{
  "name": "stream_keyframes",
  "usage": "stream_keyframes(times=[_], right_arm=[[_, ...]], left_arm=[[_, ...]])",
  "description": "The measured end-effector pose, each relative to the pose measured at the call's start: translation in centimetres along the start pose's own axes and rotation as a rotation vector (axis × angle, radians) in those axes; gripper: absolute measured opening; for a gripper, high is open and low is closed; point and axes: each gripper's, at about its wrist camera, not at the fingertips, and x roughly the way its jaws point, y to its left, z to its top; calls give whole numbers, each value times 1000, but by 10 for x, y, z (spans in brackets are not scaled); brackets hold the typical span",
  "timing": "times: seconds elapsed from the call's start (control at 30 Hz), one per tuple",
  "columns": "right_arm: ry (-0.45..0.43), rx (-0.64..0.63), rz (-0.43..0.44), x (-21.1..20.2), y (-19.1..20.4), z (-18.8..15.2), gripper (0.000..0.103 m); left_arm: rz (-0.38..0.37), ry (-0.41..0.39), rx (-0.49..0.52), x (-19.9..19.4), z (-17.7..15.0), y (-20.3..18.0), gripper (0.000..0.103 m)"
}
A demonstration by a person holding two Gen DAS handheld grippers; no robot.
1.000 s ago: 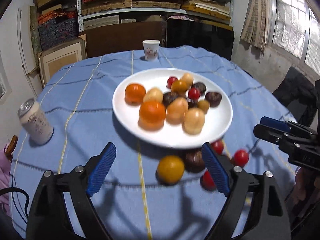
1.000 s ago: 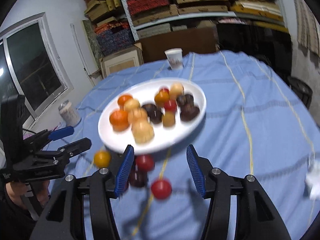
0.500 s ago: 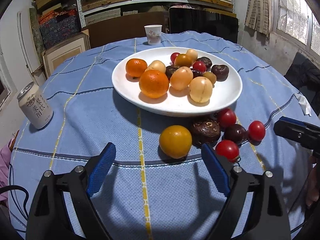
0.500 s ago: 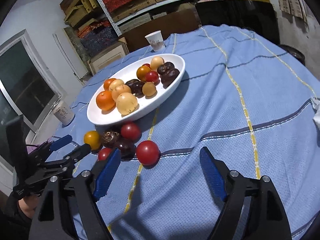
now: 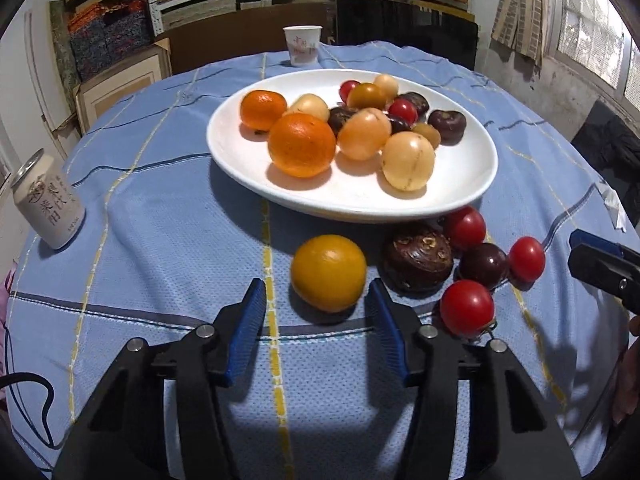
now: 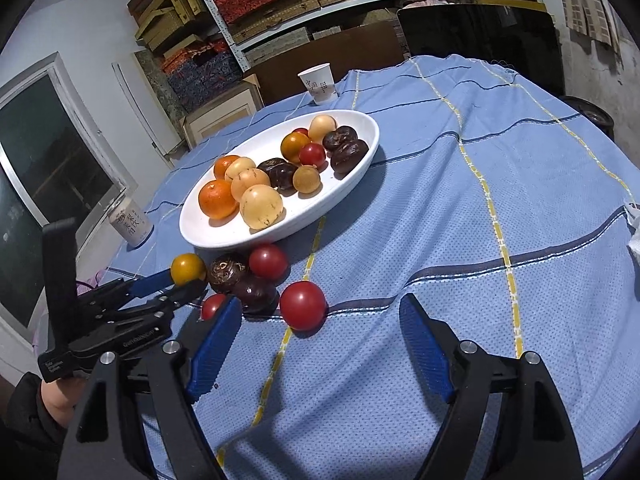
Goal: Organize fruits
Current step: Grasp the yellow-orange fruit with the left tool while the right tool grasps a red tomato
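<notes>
The left gripper (image 5: 316, 306) stood with its blue-padded jaws spread, the round yellow-orange fruit (image 5: 328, 273) lying on the cloth just ahead of the tips, not clasped, the right pad just beside it. Beside that fruit to the right sat the dark brown wrinkled fruit (image 5: 417, 262), then a dark purple round fruit (image 5: 483, 265), with three red cherry tomatoes around them: one nearest the gripper (image 5: 467, 308), one against the plate's rim (image 5: 466, 227), one farthest right (image 5: 526, 259). All lay on the blue checked tablecloth (image 5: 160, 240) just off the near rim of the white oval plate (image 5: 240, 152), which held oranges, pale tan fruits, dark ones and small tomatoes. The right gripper (image 6: 320, 330) hung wide open over the cloth, holding nothing, a red tomato (image 6: 303, 305) near its left pad. A white drink can (image 5: 48, 204) stood near the table's left edge, a white paper cup (image 5: 303, 45) at the far edge.
</notes>
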Motion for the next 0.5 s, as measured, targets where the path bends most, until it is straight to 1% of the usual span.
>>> stream_keyframes(times=[0.37,0.4,0.43,0.5], right_arm=[[1,-6,-3,1,2,0,82],[1,-8,-3,1,2,0,82],[0,-9,-4,1,2,0,82],[-3,-9,-7,0,2,0,82]], left_arm=[[1,4,13,3,2,-4,52],[1,2,8,3,2,-3,47],[-3,1,3,3,2,-2,36],[-16,-1,-4,3,2,-1,36]])
